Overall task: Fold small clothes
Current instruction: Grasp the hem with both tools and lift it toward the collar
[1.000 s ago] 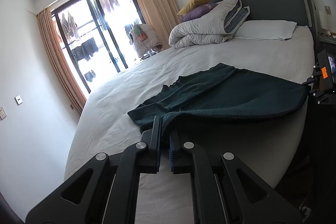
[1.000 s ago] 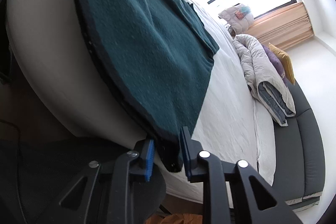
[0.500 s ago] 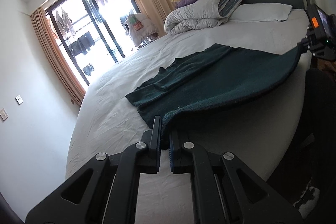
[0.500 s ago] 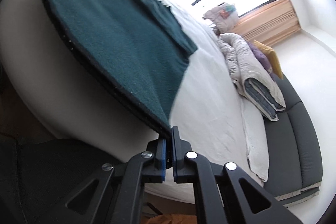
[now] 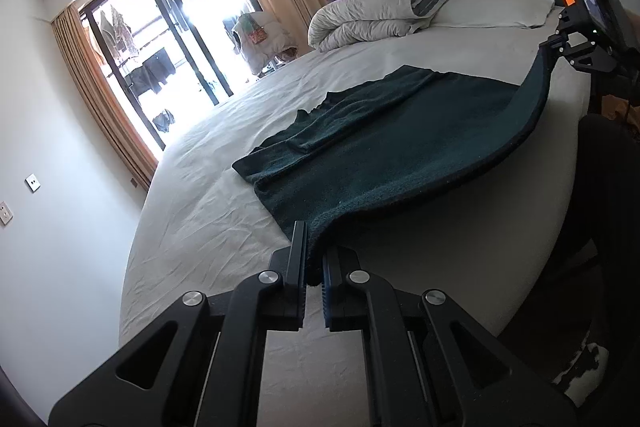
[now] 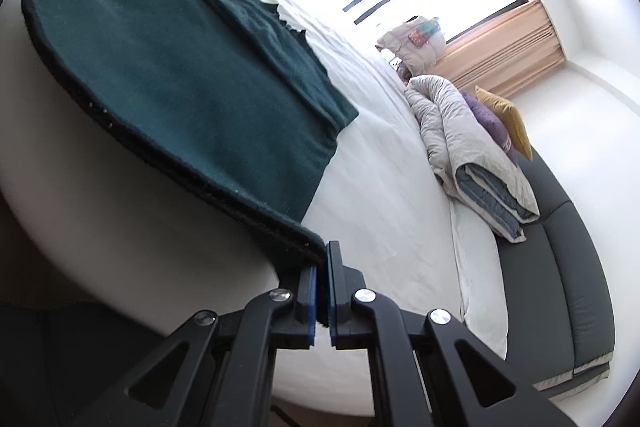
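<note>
The dark green garment (image 5: 400, 147) lies spread on the bed (image 5: 208, 211), its near hem lifted off the mattress edge. The left hand-held gripper (image 5: 314, 267) is clamped on 1 hem corner, the right hand-held gripper (image 6: 322, 275) on the other, so the fold looks set to begin. Next, I'd say, both corners must travel together toward the far end, keeping the hem taut and level. The rolled duvet (image 5: 376, 7) and pillow (image 5: 496, 11) sit well apart at the headboard; nothing blocks the way.
</note>
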Demonstrator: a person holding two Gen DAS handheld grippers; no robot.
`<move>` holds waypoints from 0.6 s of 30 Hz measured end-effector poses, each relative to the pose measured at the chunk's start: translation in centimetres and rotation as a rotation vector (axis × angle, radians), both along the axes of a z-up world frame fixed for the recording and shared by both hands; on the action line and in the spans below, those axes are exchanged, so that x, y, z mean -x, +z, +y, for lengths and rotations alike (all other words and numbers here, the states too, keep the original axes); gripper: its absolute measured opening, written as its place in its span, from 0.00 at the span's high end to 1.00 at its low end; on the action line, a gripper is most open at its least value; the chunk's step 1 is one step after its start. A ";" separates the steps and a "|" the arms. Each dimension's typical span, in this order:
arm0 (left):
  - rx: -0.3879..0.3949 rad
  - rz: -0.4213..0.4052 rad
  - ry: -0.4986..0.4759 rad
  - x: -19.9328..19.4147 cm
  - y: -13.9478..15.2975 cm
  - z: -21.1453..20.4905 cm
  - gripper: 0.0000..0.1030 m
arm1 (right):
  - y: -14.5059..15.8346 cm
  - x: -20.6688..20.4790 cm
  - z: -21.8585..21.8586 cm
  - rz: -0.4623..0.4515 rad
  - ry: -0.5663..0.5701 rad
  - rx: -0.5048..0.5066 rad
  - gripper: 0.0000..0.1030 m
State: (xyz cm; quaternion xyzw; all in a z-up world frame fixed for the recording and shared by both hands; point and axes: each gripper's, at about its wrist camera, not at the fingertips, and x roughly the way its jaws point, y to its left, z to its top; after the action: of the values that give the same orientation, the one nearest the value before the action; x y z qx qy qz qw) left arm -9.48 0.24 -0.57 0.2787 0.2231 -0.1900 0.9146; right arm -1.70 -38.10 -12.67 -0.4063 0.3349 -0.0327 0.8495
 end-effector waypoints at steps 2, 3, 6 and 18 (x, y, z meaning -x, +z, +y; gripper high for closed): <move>0.022 0.007 0.014 -1.0 0.6 0.1 0.95 | 0.5 -1.2 -0.1 -0.016 0.011 -0.002 0.96; 0.029 0.011 0.024 -1.8 0.8 0.2 0.95 | 0.8 -2.0 -0.1 -0.024 0.019 -0.001 0.96; 0.050 0.014 0.047 -4.7 1.9 0.3 0.95 | 1.4 -4.9 -0.2 -0.047 0.039 0.018 0.96; 0.093 0.130 0.134 -23.2 3.3 -0.1 0.95 | 3.6 -21.7 -0.3 -0.031 0.080 0.051 0.96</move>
State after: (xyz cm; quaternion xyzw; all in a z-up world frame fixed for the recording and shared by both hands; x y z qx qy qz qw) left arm 13.75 0.18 2.75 0.2078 0.2910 -0.1564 0.9207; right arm 19.95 -38.40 -9.09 -0.4403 0.3042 -0.0134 0.8446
